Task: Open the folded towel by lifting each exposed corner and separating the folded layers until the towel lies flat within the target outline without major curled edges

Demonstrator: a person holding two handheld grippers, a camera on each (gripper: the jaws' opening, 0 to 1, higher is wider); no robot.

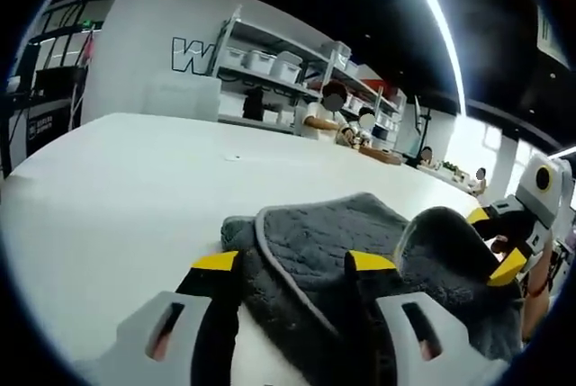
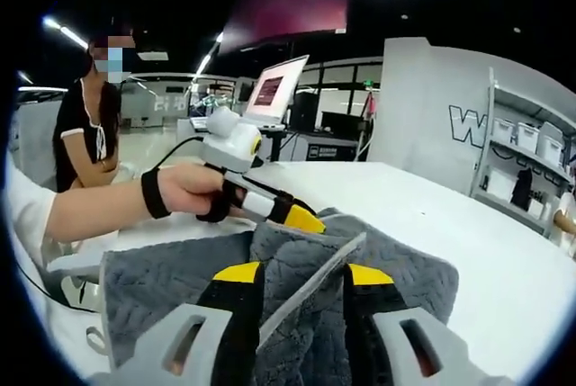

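Note:
A grey quilted towel [image 1: 315, 242] lies folded on the white table [image 1: 135, 188]. My left gripper [image 1: 293, 262] is open, its yellow-tipped jaws straddling the towel's near hemmed edge low over the table. At the right, my right gripper [image 1: 493, 242] holds a raised fold of the towel [image 1: 441, 237] that stands up as a hump. In the right gripper view, the towel [image 2: 162, 282] spreads below, and its pale hem [image 2: 315, 287] runs up diagonally between the jaws of my right gripper [image 2: 302, 273]. A hand [image 2: 184, 190] holds the left gripper [image 2: 301, 218] against the towel's far side.
The table stretches wide and bare to the left and far side [image 2: 468, 224]. Shelves with white bins [image 1: 270, 62] stand behind it, with seated people [image 1: 328, 116] at the far edge. Another person [image 2: 90, 125] stands at the left, near a monitor [image 2: 279, 89].

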